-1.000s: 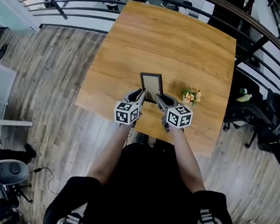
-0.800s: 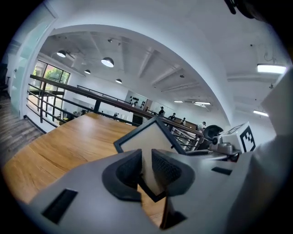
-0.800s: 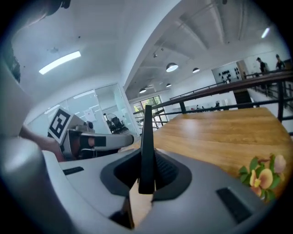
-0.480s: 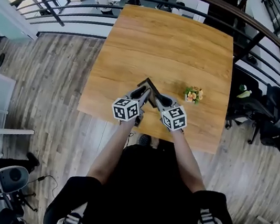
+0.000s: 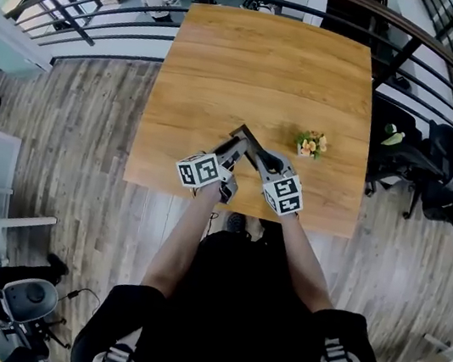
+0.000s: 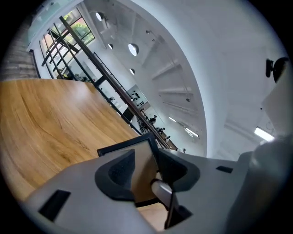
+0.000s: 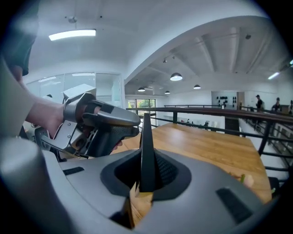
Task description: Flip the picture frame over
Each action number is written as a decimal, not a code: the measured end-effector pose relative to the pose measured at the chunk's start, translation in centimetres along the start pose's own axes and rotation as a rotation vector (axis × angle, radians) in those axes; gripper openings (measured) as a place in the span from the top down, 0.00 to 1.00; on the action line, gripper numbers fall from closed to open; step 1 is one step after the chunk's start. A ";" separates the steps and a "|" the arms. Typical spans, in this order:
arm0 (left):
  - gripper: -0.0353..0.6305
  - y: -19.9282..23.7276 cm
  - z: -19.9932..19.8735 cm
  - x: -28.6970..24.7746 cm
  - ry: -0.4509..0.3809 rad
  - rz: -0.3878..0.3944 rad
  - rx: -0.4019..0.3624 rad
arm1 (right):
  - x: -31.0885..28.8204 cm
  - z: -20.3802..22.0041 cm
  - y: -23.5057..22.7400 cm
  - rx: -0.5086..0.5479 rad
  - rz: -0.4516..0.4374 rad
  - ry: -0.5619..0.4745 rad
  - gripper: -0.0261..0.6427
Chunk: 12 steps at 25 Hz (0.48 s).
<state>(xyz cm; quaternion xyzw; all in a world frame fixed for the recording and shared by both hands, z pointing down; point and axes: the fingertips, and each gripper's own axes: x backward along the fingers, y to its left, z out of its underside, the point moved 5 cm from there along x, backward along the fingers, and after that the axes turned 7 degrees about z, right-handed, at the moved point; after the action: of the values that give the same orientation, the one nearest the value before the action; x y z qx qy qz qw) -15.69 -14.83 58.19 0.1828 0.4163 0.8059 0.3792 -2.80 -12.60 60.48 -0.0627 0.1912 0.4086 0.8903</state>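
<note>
While the right tool [image 5: 257, 152] is gripping the picture frame [image 5: 244, 132], tilted on edge over the desk [image 5: 264, 62] at picture centre, the left tool [image 5: 234, 145] is just opening, its jaws loosely straddling the frame's left side.

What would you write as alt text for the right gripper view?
The right claw is shut on a black picture frame seen edge-on, a wooden table beyond. At left a hand holds the left claw, whose jaws have just been opening, the frame between them.
</note>
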 end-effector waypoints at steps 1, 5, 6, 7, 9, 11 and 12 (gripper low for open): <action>0.71 -0.1 0.1 0.0 -0.005 0.012 0.025 | 0.0 0.2 0.2 0.017 0.004 0.001 0.87; 0.70 -0.2 0.2 0.0 -0.015 0.051 0.117 | -0.1 0.1 1.4 0.079 -0.008 0.011 0.87; 0.70 0.0 0.1 0.2 -0.021 0.051 0.135 | -0.1 -0.3 1.8 0.096 -0.010 0.009 0.87; 0.70 0.2 -0.1 0.4 -0.026 0.048 0.150 | -0.2 -0.6 2.1 0.125 -0.005 0.006 0.87; 0.70 0.6 -0.3 0.7 -0.033 0.041 0.176 | -0.3 -0.9 2.6 0.238 0.023 0.009 0.87; 0.70 0.9 -0.4 0.7 -0.034 0.039 0.202 | -0.5 -1.2 2.9 0.385 0.061 0.018 0.87; 0.70 1.1 -0.4 0.7 -0.031 0.038 0.213 | -0.5 -1.2 3.0 0.456 0.079 0.022 0.87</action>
<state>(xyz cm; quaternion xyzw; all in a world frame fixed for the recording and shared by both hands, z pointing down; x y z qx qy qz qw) -16.88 -14.91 58.80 0.2424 0.4902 0.7611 0.3489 -5.75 -11.31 59.69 0.1432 0.2907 0.3887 0.8625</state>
